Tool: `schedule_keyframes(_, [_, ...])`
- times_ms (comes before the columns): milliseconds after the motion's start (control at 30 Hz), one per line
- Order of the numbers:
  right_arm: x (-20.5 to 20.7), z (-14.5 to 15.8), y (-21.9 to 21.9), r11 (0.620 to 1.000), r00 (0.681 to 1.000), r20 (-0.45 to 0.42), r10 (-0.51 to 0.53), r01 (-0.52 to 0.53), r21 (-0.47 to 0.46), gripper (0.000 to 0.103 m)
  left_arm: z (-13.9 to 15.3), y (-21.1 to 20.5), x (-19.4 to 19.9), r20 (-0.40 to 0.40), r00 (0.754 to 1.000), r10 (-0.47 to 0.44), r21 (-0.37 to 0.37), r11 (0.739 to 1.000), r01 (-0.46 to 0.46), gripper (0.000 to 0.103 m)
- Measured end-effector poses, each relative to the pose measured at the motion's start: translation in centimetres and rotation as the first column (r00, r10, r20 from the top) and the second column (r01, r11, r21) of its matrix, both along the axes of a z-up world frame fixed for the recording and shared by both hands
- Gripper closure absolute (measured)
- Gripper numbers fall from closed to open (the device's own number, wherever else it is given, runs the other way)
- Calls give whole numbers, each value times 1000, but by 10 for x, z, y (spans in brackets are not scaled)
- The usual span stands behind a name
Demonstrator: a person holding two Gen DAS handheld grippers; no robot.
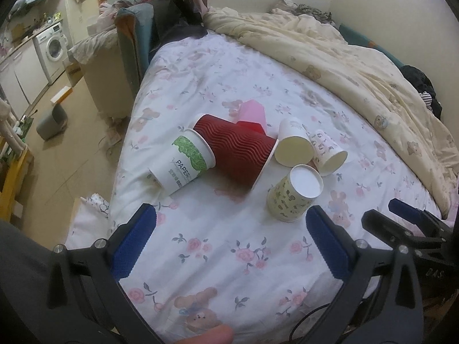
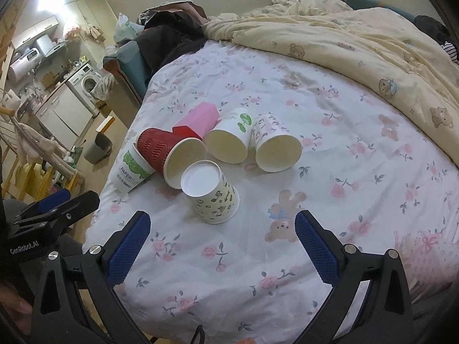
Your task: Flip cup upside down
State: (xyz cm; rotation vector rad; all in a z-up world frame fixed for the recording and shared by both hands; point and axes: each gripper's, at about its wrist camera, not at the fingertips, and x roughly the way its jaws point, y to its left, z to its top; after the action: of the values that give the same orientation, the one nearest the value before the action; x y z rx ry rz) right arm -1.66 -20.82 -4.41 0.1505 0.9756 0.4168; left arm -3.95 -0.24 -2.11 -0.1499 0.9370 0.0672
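We record one cream paper cup printed with small dark-green figures (image 1: pixel 289 197) (image 2: pixel 213 197), standing upside down on the floral white bedsheet (image 1: pixel 229 246) (image 2: pixel 358 149), its white base facing up. It sits just ahead of our left hand-held gripper (image 1: pixel 229 243), nearer that gripper's right blue pad, and ahead of our right hand-held gripper (image 2: pixel 222 246), slightly toward its left pad; both grippers are spread wide and hold nothing, apart from the cup. Behind it lies a cluster of tipped cups: a red corrugated paper cup (image 1: pixel 238 152) (image 2: pixel 169 152), a white cup with a green band and "PAPER" lettering (image 1: pixel 183 162) (image 2: pixel 130 172), a white cup with a green leaf mark (image 2: pixel 229 140), a white cup with a pink-and-dark pattern (image 1: pixel 328 154) (image 2: pixel 275 146), and a pink faceted cup (image 1: pixel 252 111) (image 2: pixel 198 120). A cream bear-print quilt (image 1: pixel 344 54) (image 2: pixel 358 37) is bunched along the far side.
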Motion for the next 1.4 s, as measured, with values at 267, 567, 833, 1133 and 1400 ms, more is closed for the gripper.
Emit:
schedule_keyframes(267, [0,1,1,1000,1000,7,-2,2,-9,0,1,0,1,1,1000,-1,-2,1000,1,0])
schedule_keyframes(567, [0,3,-1,1000,1000,11,-8,8,-3,0,2,-1,2,1,1000,1,8,1000,-1,0])
schedule_keyframes(833, [0,4,-1,1000,1000,9,-8,8,-3,0,2,-1,2,2,1000,1,7,1000,-1,0])
schedule_keyframes(1133, [0,4,-3,1000,1000,13,-14,14,-2,0,2,-1,1,1,1000,2,9,1000,-2,0])
schedule_keyframes(1400, [1,4,-3,1000,1000,12,-10,10,-3,0,2,-1,2,-1,1000,-1,7,1000,1,0])
